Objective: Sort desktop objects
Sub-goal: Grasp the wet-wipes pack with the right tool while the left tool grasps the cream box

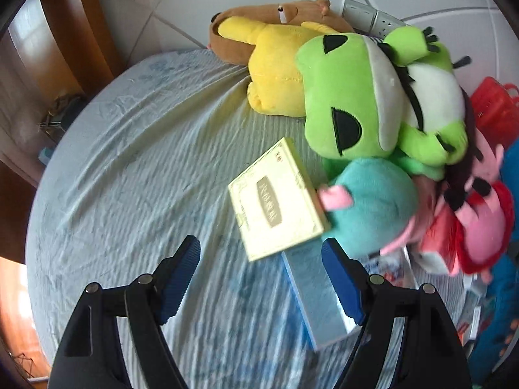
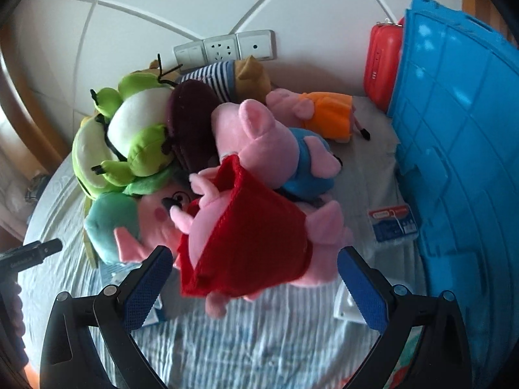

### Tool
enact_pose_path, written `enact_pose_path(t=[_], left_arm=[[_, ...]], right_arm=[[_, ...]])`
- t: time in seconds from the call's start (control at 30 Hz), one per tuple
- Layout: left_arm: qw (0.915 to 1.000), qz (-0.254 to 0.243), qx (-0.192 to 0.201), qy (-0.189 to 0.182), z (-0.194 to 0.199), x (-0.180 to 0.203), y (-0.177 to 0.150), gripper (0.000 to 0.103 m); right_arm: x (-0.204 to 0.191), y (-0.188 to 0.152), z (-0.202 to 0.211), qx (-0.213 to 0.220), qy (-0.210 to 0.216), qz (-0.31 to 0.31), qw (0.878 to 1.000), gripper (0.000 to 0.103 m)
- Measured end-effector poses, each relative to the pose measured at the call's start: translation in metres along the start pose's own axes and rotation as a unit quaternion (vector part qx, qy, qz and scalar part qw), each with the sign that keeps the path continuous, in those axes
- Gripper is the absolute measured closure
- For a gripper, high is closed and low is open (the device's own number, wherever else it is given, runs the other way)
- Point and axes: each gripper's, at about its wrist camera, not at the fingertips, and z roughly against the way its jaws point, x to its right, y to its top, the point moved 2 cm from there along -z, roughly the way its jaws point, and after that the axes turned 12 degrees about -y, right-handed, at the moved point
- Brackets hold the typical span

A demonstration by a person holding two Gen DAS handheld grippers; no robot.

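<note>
Left wrist view, left to right: pale blue cloth [image 1: 129, 168] covering the table, bare on the left. Left gripper [image 1: 261, 253], fingers spread wide, holding nothing; a blurred silver-blue box [image 1: 319, 298] lies between them, touching neither visibly. Cream booklet [image 1: 275, 194], tilted, its right corner tucked under a teal plush [image 1: 376, 207]. Behind: yellow plush [image 1: 272, 64] lying on a brown plush [image 1: 292, 13]; green frog plush [image 1: 356, 97] atop the pile. Far right, cut off by the frame: red basket [image 1: 493, 107].

Right wrist view, left to right: the frog, teal plush and a dark maroon plush [image 2: 191, 123], partly hidden. Right gripper [image 2: 254, 261], fingers wide apart, gripping nothing; the pig plush in a red dress [image 2: 246, 233] lies on the cloth between and just ahead of them, blurred, contact uncertain. Behind it, seen only here: pig in blue [image 2: 292, 152], pig in orange [image 2: 324, 113], wall sockets [image 2: 223, 47]. Small packet [image 2: 392, 223] flat on the cloth. Right edge: blue crate [image 2: 460, 149], only its outer wall showing, contents hidden; red case [image 2: 382, 64] partly behind it.
</note>
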Motion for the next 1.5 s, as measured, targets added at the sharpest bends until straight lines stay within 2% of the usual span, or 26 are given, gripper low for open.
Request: enact_pose_path(t=[0.1, 0.2, 0.27, 0.3, 0.33, 0.37, 0.4, 0.5, 0.57, 0.6, 0.63, 0.7, 0.73, 0.9, 1.03, 1.1, 1.23, 1.37, 1.43, 1.47, 1.5], left_arm=[[0.9999, -0.016, 0.002, 0.001, -0.01, 0.009, 0.0, 0.026], [0.9986, -0.049, 0.009, 0.018, -0.015, 0.015, -0.01, 0.026], [0.9979, -0.061, 0.005, 0.019, -0.017, 0.014, -0.017, 0.026], [0.9978, -0.063, 0.003, 0.018, -0.017, 0.013, -0.02, 0.026], [0.998, -0.062, 0.001, 0.015, -0.018, 0.012, -0.023, 0.026], [0.9981, -0.06, -0.001, 0.012, -0.018, 0.01, -0.027, 0.026], [0.9981, -0.06, -0.003, 0.012, -0.018, 0.008, -0.03, 0.026], [0.998, -0.061, -0.007, 0.016, -0.019, 0.002, -0.037, 0.026], [0.9981, -0.058, -0.012, 0.017, -0.02, -0.003, -0.041, 0.026], [0.9982, -0.056, -0.014, 0.017, -0.021, -0.006, -0.042, 0.026], [0.9982, -0.055, -0.015, 0.019, -0.021, -0.009, -0.043, 0.026], [0.9982, -0.053, -0.016, 0.022, -0.02, -0.015, -0.043, 0.026], [0.9983, -0.051, -0.016, 0.022, -0.02, -0.017, -0.043, 0.026], [0.9986, -0.046, -0.014, 0.022, -0.025, -0.023, -0.038, 0.026], [0.9984, -0.048, -0.021, 0.022, -0.035, -0.02, -0.036, 0.026], [0.9981, -0.055, -0.023, 0.017, -0.041, -0.012, -0.034, 0.026], [0.9971, -0.073, -0.02, 0.013, -0.054, 0.007, -0.028, 0.026], [0.995, -0.089, -0.007, 0.043, -0.071, 0.017, -0.02, 0.026], [0.9955, -0.084, -0.008, 0.043, -0.079, 0.013, -0.017, 0.037], [0.9959, -0.081, -0.01, 0.04, -0.082, 0.009, -0.016, 0.058], [0.9961, -0.078, -0.011, 0.04, -0.085, 0.005, -0.016, 0.062]], right_arm=[[-0.015, -0.002, 0.002, 0.008, 0.017, 0.025, 1.0, 0.0], [-0.037, -0.017, 0.007, 0.006, 0.059, 0.051, 0.997, 0.003], [-0.052, -0.03, 0.005, -0.01, 0.087, 0.061, 0.994, 0.012], [-0.059, -0.035, 0.004, -0.017, 0.098, 0.063, 0.993, 0.026], [-0.065, -0.041, 0.001, -0.026, 0.109, 0.066, 0.992, 0.047], [-0.074, -0.048, -0.003, -0.039, 0.12, 0.07, 0.99, 0.055], [-0.081, -0.054, -0.008, -0.05, 0.124, 0.075, 0.988, 0.062], [-0.1, -0.068, -0.018, -0.069, 0.143, 0.087, 0.983, 0.065], [-0.109, -0.072, -0.023, -0.075, 0.162, 0.085, 0.98, 0.065], [-0.114, -0.072, -0.026, -0.078, 0.169, 0.083, 0.979, 0.057], [-0.119, -0.071, -0.029, -0.078, 0.17, 0.086, 0.979, 0.036], [-0.13, -0.066, -0.035, -0.071, 0.161, 0.093, 0.98, 0.006], [-0.135, -0.064, -0.037, -0.069, 0.162, 0.097, 0.98, 0.004], [-0.157, -0.061, -0.06, -0.081, 0.15, 0.123, 0.978, 0.004], [-0.159, -0.065, -0.071, -0.095, 0.153, 0.133, 0.975, 0.025], [-0.153, -0.064, -0.07, -0.095, 0.152, 0.132, 0.975, 0.029], [-0.129, -0.063, -0.067, -0.098, 0.148, 0.111, 0.978, 0.031], [-0.113, -0.065, -0.065, -0.104, 0.155, 0.097, 0.978, 0.031], [-0.113, -0.065, -0.067, -0.106, 0.157, 0.101, 0.977, 0.032], [-0.114, -0.065, -0.068, -0.107, 0.157, 0.103, 0.976, 0.032], [-0.116, -0.064, -0.07, -0.109, 0.156, 0.106, 0.976, 0.033]])
